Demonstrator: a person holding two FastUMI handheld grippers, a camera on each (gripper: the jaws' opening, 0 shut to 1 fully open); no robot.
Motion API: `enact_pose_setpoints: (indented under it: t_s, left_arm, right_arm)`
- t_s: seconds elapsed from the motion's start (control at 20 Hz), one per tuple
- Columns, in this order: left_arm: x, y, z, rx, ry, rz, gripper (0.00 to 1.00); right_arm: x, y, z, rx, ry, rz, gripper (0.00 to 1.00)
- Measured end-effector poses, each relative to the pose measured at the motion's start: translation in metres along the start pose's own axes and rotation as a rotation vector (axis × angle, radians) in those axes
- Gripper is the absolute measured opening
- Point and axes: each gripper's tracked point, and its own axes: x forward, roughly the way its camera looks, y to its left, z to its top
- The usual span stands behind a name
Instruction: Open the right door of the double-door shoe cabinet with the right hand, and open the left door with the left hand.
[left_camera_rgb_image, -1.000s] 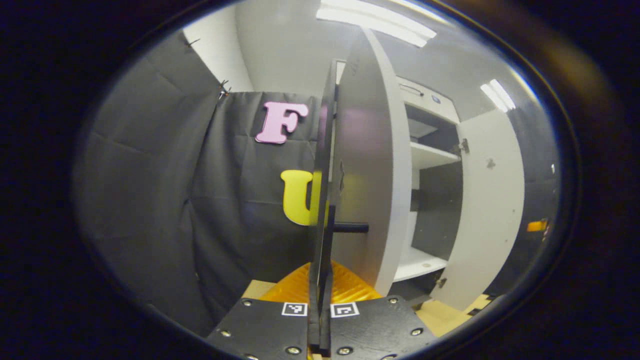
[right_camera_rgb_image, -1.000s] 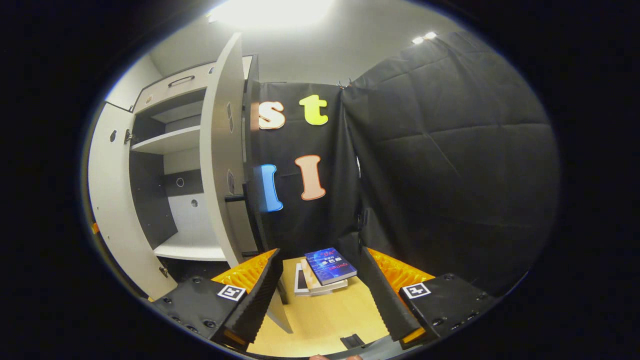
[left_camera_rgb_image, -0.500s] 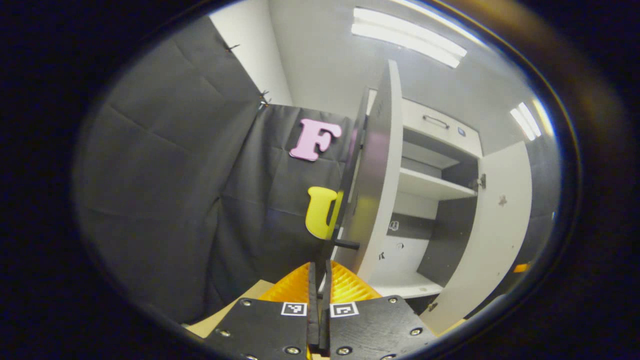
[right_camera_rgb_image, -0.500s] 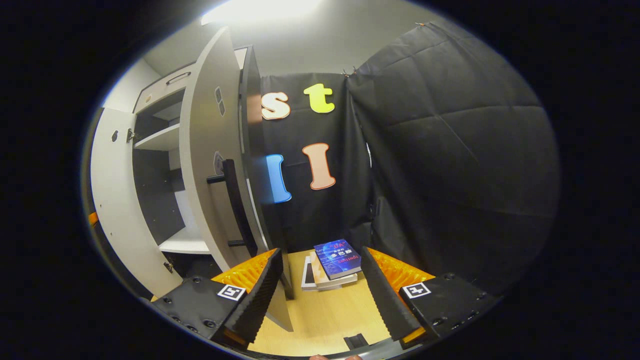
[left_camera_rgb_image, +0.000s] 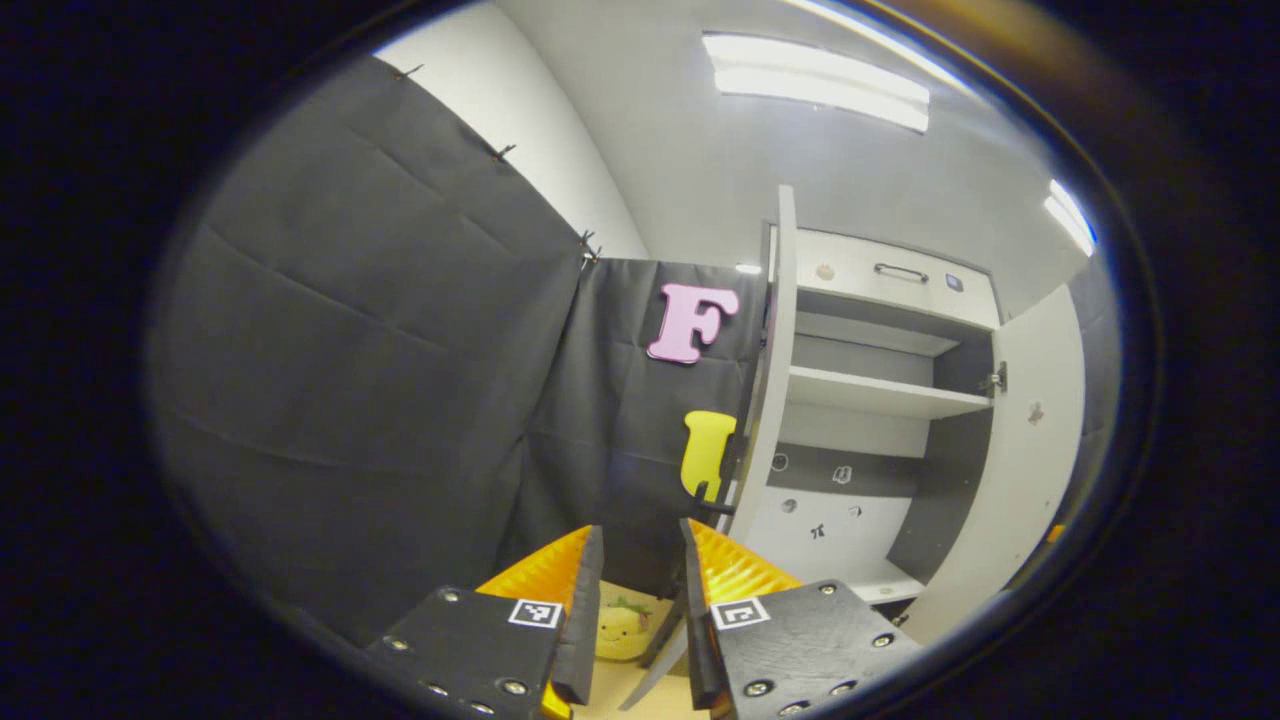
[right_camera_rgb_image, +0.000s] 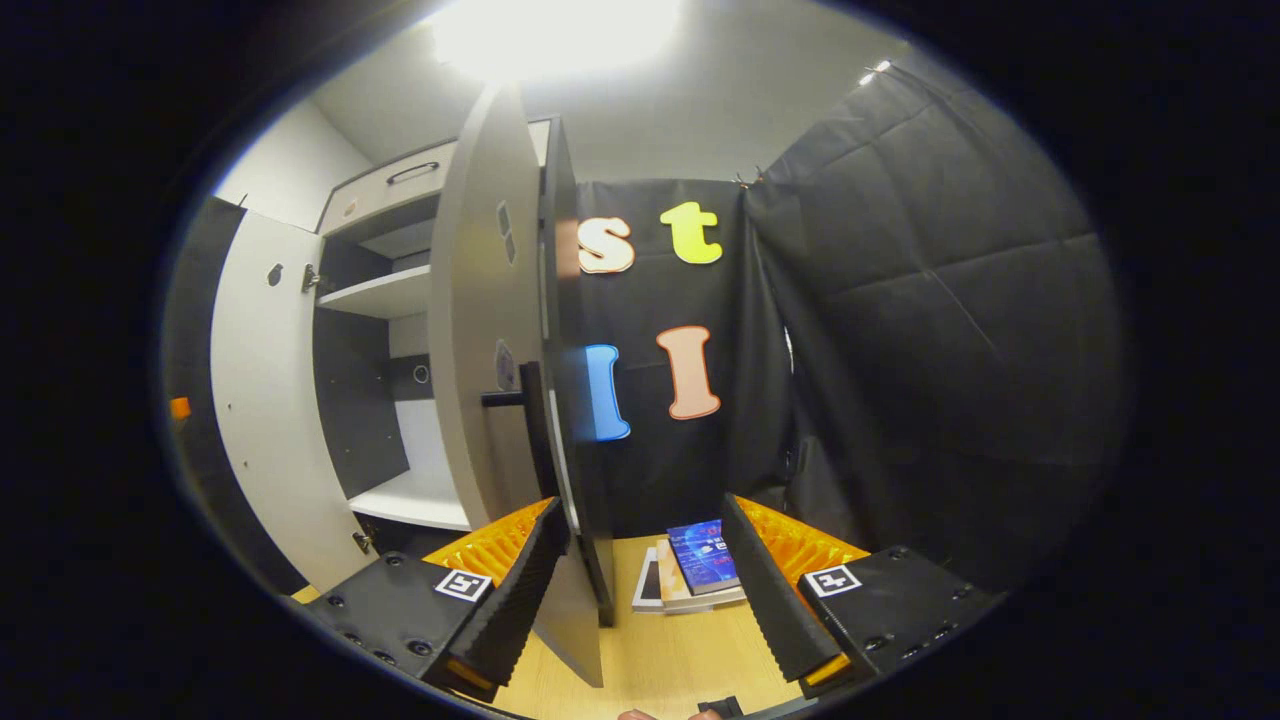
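Left gripper view: the left tool (left_camera_rgb_image: 637, 600) stands open, its fingers parted and gripping nothing. Between the fingers, a small yellow plush toy (left_camera_rgb_image: 622, 625) lies on the wooden floor (left_camera_rgb_image: 640, 700). The shoe cabinet (left_camera_rgb_image: 880, 400) sits ahead and to the right with both doors swung out. The left door (left_camera_rgb_image: 772, 370) is seen nearly edge-on, its dark bar handle (left_camera_rgb_image: 712, 500) just above the tool's right finger and apart from it. The right door (left_camera_rgb_image: 1030, 470) hangs open at the far side (white shelves visible between the two doors).

Right gripper view: the right tool (right_camera_rgb_image: 645, 590) is also open and empty. The right door's (right_camera_rgb_image: 490, 330) lower edge lies just beside the tool's left finger; whether they touch cannot be determined. A stack of books (right_camera_rgb_image: 695, 575) rests on the floor between the fingers.
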Motion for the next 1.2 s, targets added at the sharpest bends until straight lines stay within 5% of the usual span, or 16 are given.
enact_pose_setpoints:
  t_s: [0.05, 0.15, 0.35, 0.5, 0.8, 0.9, 0.95, 1.2]
  left_arm:
    - [0.001, -0.005, -0.002, 0.024, 0.007, 0.009, 0.42]
    - [-0.001, -0.022, -0.009, 0.103, 0.051, -0.010, 0.87]
    - [0.005, -0.053, -0.020, 0.229, 0.063, -0.073, 0.92]
    - [0.005, -0.083, -0.045, 0.218, 0.099, -0.166, 0.92]
    - [0.007, -0.091, -0.080, 0.158, 0.137, -0.221, 0.89]
    - [0.008, -0.087, -0.088, 0.151, 0.144, -0.231, 0.96]
    - [0.010, -0.087, -0.090, 0.151, 0.140, -0.243, 0.89]
    - [0.017, -0.078, -0.094, 0.150, 0.120, -0.288, 0.89]
  right_arm:
    - [0.000, 0.010, -0.001, -0.015, -0.001, 0.031, 0.98]
    - [0.000, 0.016, -0.005, -0.071, 0.001, 0.057, 0.98]
    - [-0.002, 0.046, -0.008, -0.066, 0.006, 0.104, 0.98]
    - [-0.004, 0.063, -0.004, -0.041, -0.004, 0.093, 0.98]
    - [-0.005, 0.100, -0.007, -0.033, 0.016, 0.066, 0.98]
    - [-0.009, 0.111, -0.009, -0.041, 0.016, 0.051, 0.98]
    - [-0.011, 0.117, -0.011, -0.039, 0.015, 0.046, 0.98]
    - [-0.010, 0.151, -0.015, -0.046, 0.027, 0.055, 0.98]
